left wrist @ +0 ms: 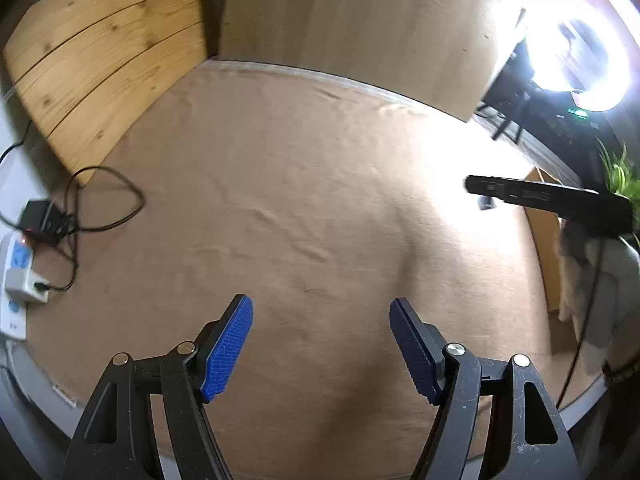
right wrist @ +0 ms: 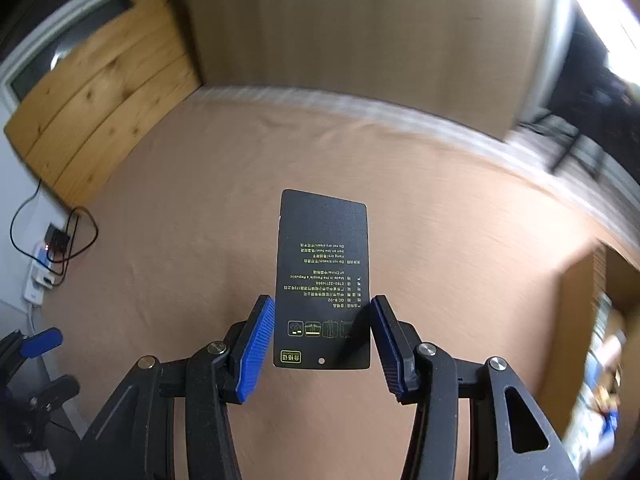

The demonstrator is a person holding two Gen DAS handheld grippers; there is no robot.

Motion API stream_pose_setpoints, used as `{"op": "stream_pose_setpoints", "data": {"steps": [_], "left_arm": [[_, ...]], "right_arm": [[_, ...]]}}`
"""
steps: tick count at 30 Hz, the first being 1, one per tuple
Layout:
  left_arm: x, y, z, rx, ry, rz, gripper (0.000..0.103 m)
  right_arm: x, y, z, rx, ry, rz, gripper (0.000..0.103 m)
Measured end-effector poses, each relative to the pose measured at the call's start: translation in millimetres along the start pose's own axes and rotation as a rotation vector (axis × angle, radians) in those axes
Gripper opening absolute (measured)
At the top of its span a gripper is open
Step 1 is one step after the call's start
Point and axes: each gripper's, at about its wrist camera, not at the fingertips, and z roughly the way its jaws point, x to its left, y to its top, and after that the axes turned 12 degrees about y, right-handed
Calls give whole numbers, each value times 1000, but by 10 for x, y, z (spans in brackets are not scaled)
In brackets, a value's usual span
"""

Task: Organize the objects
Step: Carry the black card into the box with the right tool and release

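Looks like a home room rigged for recording, not a lab or shop. Desk point(left wrist: 280, 200) w/ tan cloth cover, wood plank panel point(left wrist: 104, 60) and plain board point(left wrist: 360, 20) standing at its back edge. Ring light point(left wrist: 576, 64) glaring at right, green houseplant point(left wrist: 618, 172) near it. White power strip point(left wrist: 18, 272) w/ black adapter point(left wrist: 40, 216) and cables at left. Open cardboard box point(right wrist: 576, 320) w/ assorted stuff at right.

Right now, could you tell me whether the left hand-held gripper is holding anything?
No, the left hand-held gripper stands open with only the bare brown tabletop showing between its blue pads.
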Motion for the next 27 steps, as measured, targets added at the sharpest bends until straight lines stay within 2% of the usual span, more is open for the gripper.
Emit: {"op": "stream_pose_setpoints", "data": {"steps": [7,13,22,25,27], "left_arm": [[-419,84,-1,-6,-40,71,74],[-761,100,-56,-19,-66,124,74],[-1163,142,-158,-41,-88,170,74],[-1271,130,-204,-47,-98,185,74],[-1349,124,-242,-54,-104,198,74]], "right_arm": [[-556,-394,-724,-115,-127,149,45],[-1121,-658,-1080,-160,-229,269,45],[-1544,-873,-1331,-219,-259,346,46],[-1609,-887,-1377,-234,-266,356,58],[-1624,-902,-1417,-242,-268,356,61]]}}
